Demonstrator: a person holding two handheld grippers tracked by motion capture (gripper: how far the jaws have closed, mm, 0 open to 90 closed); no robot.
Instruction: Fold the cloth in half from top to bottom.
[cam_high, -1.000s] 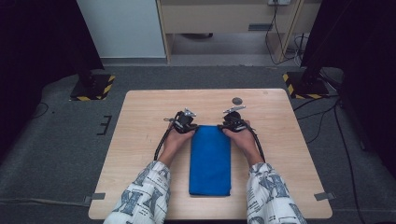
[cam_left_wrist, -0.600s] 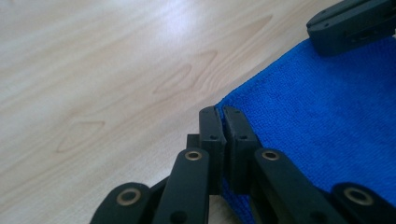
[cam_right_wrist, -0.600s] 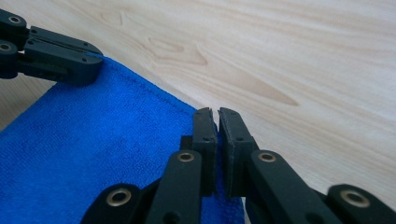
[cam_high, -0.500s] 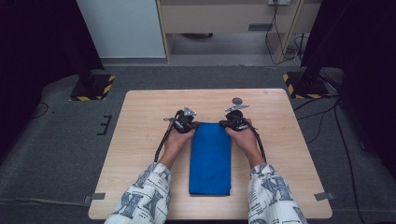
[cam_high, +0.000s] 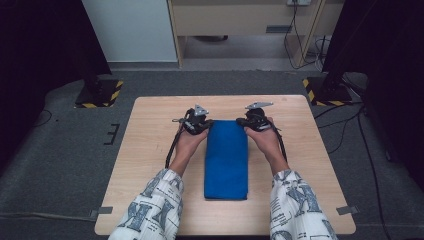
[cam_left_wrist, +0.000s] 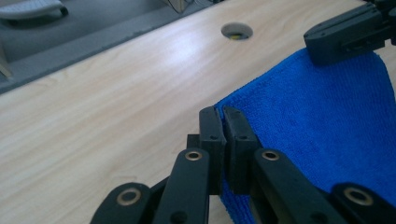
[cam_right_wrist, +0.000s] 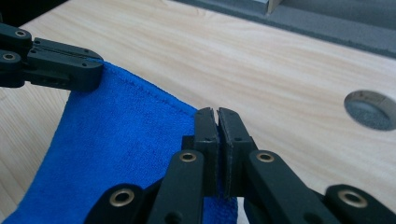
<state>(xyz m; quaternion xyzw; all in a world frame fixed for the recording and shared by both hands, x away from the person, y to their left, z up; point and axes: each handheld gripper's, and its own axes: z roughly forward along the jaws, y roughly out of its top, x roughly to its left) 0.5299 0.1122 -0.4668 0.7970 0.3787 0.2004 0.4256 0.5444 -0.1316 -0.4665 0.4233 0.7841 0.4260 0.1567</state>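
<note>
Room: grey carpet floor (cam_high: 65, 150) lies around a light wooden table (cam_high: 145, 150); at 12 o'clock behind the table stands a pale cabinet (cam_high: 131, 30) and a wooden shelf unit (cam_high: 240, 20), and dark stands with yellow-black striped feet (cam_high: 100, 94) are at 10 and 2 o'clock.
Left sleeve: a sleeve with printed pattern (cam_high: 150, 210) comes in from 7 o'clock of the high view.
Left gripper: the left gripper (cam_left_wrist: 223, 122) sits at the far left corner of the cloth; its jaws are pressed together and pinch the cloth edge between the pads.
Cloth: the blue cloth (cam_high: 226, 160) lies folded as a long strip in the middle of the table, running from 12 to 6 o'clock; its far end is raised off the wood at both corners, the near end rests flat.
Right gripper: the right gripper (cam_right_wrist: 217, 122) holds the far right corner of the cloth; its jaws have just been closing and now stand narrow, clamped on the cloth edge.
Right sleeve: the same pattern (cam_high: 297, 210) enters from 5 o'clock.
Table hole: a round hole (cam_right_wrist: 371, 109) is in the wood at 3 o'clock of the right gripper view, apart from the cloth.
</note>
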